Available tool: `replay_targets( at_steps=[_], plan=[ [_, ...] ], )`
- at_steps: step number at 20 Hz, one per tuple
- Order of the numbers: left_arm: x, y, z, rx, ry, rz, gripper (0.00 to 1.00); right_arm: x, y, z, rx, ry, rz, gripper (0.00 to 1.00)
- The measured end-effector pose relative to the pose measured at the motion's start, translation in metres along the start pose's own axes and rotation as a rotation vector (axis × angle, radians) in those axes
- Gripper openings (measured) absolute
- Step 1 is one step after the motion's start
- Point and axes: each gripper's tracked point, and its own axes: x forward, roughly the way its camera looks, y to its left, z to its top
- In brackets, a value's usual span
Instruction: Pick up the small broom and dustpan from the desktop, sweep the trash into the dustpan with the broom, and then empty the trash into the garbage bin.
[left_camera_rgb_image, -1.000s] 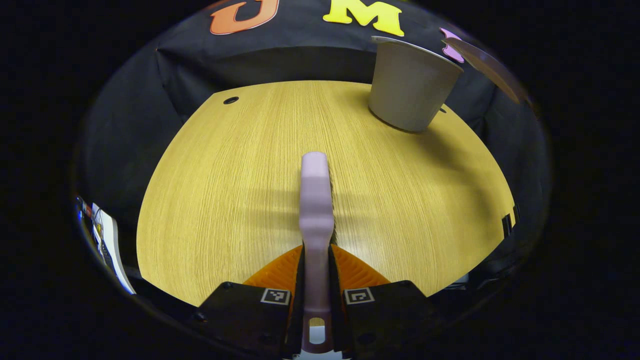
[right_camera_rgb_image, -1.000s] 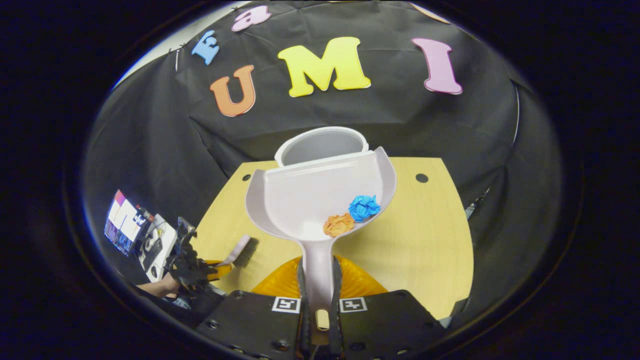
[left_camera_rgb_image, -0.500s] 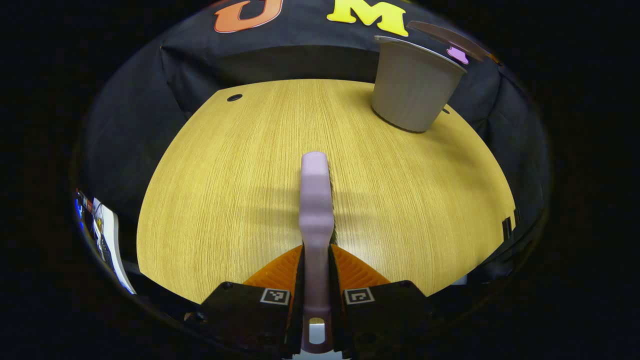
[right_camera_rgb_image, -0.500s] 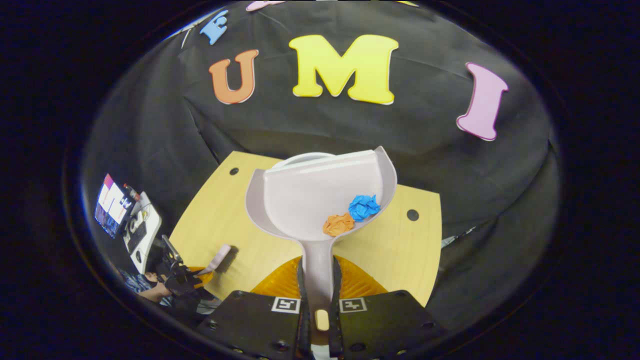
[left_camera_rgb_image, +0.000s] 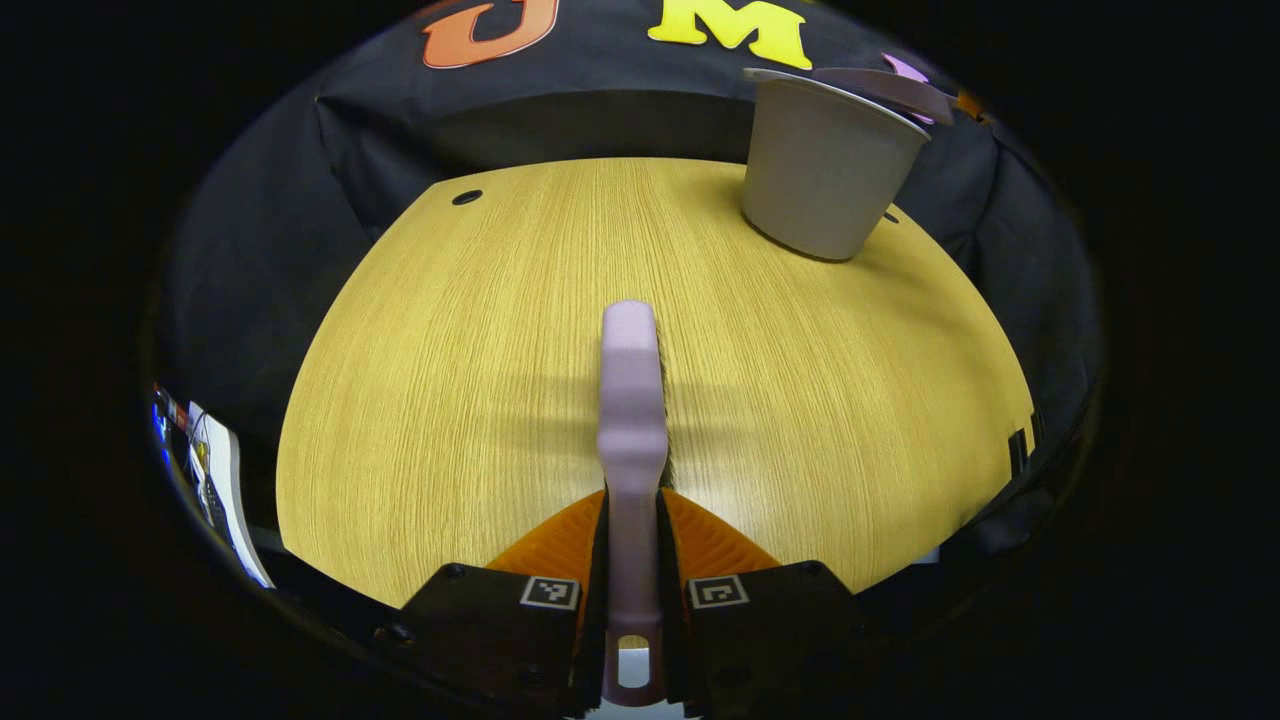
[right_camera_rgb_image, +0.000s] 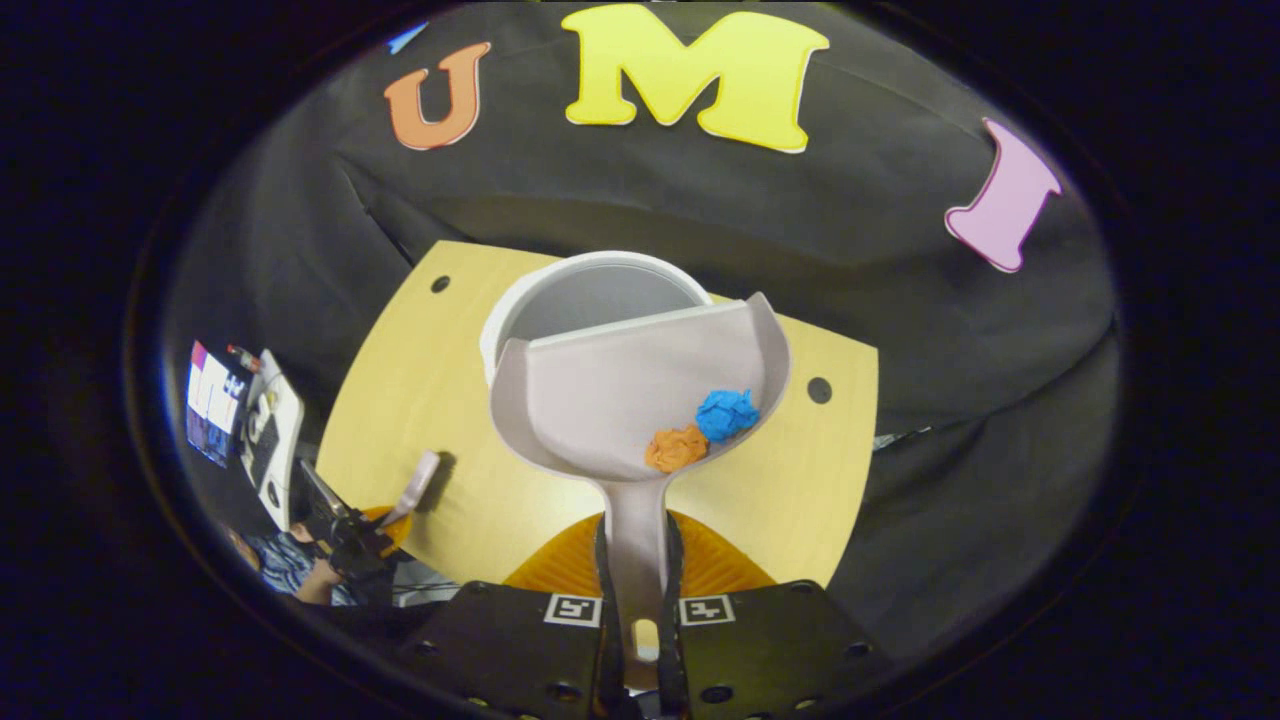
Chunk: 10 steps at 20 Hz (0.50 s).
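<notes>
The right gripper (right_camera_rgb_image: 637, 600) is clenching the dustpan (right_camera_rgb_image: 625, 400) handle above the garbage bin (right_camera_rgb_image: 590, 295) — poised for tipping; the left gripper (left_camera_rgb_image: 632, 600) is gripping the broom (left_camera_rgb_image: 630, 400), parked aside.

Small broom (left_camera_rgb_image: 632, 400): pale lilac handle, dark bristles just showing at its right edge, pointing out over the wooden desktop (left_camera_rgb_image: 450, 380). Dustpan (right_camera_rgb_image: 640, 390): pale lilac-grey scoop on a long handle, raised in the air, front lip over the open mouth of the garbage bin (right_camera_rgb_image: 590, 295). Two crumpled paper balls, orange (right_camera_rgb_image: 676, 447) and blue (right_camera_rgb_image: 727, 414), touching, in the rear right corner near the handle. Bin: grey, round, tapered, upright near the desktop's far edge.
</notes>
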Motion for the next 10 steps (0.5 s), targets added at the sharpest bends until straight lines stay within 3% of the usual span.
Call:
replay_targets(
  at_steps=[10],
  plan=[
    [-0.017,-0.023,0.016,0.039,-0.005,0.012,0.26,0.0,-0.002,0.012,-0.07,0.094,-0.096,0.13]
  ],
)
